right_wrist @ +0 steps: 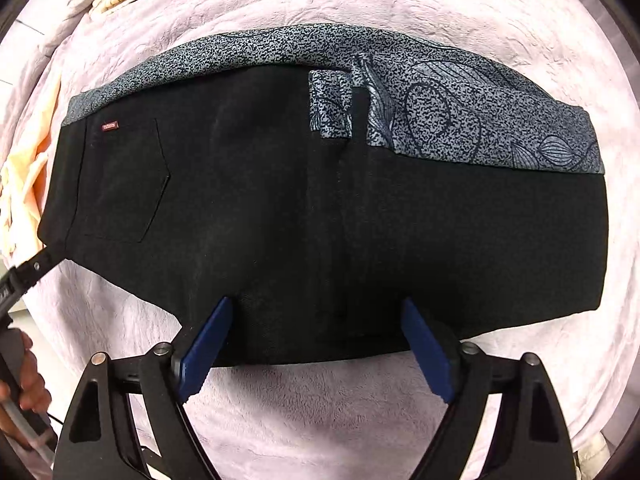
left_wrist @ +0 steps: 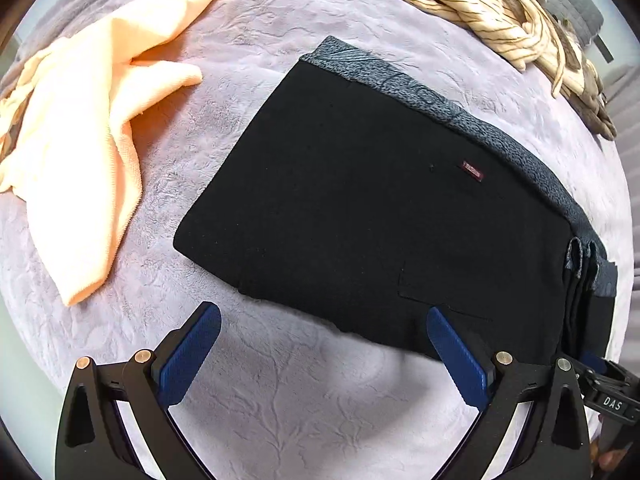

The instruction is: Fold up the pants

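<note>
Folded black pants [left_wrist: 360,200] with a speckled grey waistband [left_wrist: 500,140] lie flat on a lilac plush blanket [left_wrist: 280,400]. A small red label [left_wrist: 472,171] sits near the waistband. My left gripper [left_wrist: 322,316] is open over the pants' near edge, with one pad over blanket and the other over black cloth. In the right wrist view the pants [right_wrist: 280,200] fill the middle, waistband [right_wrist: 440,100] at the far side and a back pocket at left. My right gripper [right_wrist: 317,306] stands open, both pads above the near edge and not pinching the cloth.
An orange towel [left_wrist: 92,120] lies crumpled to the left. A striped beige garment [left_wrist: 480,4] is bunched at the far edge. A hand [right_wrist: 24,384] holding the left tool's handle shows at the lower left of the right wrist view. The blanket [right_wrist: 320,420] runs on all around.
</note>
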A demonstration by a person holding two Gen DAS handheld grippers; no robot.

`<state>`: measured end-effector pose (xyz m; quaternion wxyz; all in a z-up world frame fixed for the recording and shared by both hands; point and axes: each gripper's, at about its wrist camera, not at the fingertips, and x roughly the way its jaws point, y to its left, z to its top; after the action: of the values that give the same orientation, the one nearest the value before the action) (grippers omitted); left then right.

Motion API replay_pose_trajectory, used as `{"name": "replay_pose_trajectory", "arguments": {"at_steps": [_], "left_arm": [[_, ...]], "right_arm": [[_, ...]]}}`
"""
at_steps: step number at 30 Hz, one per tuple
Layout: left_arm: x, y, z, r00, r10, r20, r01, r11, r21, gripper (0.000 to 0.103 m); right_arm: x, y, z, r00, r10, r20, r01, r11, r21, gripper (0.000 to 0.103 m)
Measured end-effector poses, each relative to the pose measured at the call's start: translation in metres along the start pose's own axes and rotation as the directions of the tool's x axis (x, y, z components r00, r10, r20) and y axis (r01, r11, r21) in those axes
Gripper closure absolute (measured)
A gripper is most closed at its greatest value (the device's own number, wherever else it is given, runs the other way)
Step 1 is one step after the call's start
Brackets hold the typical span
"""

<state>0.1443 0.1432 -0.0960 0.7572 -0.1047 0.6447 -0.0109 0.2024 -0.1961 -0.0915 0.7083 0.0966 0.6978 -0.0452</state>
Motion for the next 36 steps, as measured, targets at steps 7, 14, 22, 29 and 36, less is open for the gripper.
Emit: {"name": "replay_pose_trajectory", "arguments": {"at_steps": [7,14,22,29,36], "left_arm": [[0.003,0.041,0.011,0.971,-0.236,0.032,0.238,0.958,-0.16,0.0],[0.016,0.063,0.008,0.949,-0.315,0.018,0.311,0.926,-0.215,0.0],[0.022,0.033,0.002,0.936,-0.345,0.071,0.352,0.907,-0.233,0.0],[0.028,0.022,0.008,0.956,-0.287,0.056,0.293,0.94,-0.174,0.0],[0.03,0.022,0.009,0.96,-0.275,0.058,0.281,0.944,-0.172,0.0]], "right_arm": [[0.001,-0.002,0.0,1.0,0.005,-0.008,-0.005,1.0,-0.004,0.014],[0.004,-0.002,0.007,1.0,0.012,-0.017,-0.012,1.0,-0.012,0.012],[0.009,0.002,0.009,1.0,0.007,-0.023,-0.007,1.0,-0.02,0.011],[0.013,0.006,0.009,1.0,0.003,-0.024,-0.004,1.0,-0.023,0.011],[0.013,0.006,0.008,1.0,0.004,-0.023,-0.004,1.0,-0.021,0.011]]}}
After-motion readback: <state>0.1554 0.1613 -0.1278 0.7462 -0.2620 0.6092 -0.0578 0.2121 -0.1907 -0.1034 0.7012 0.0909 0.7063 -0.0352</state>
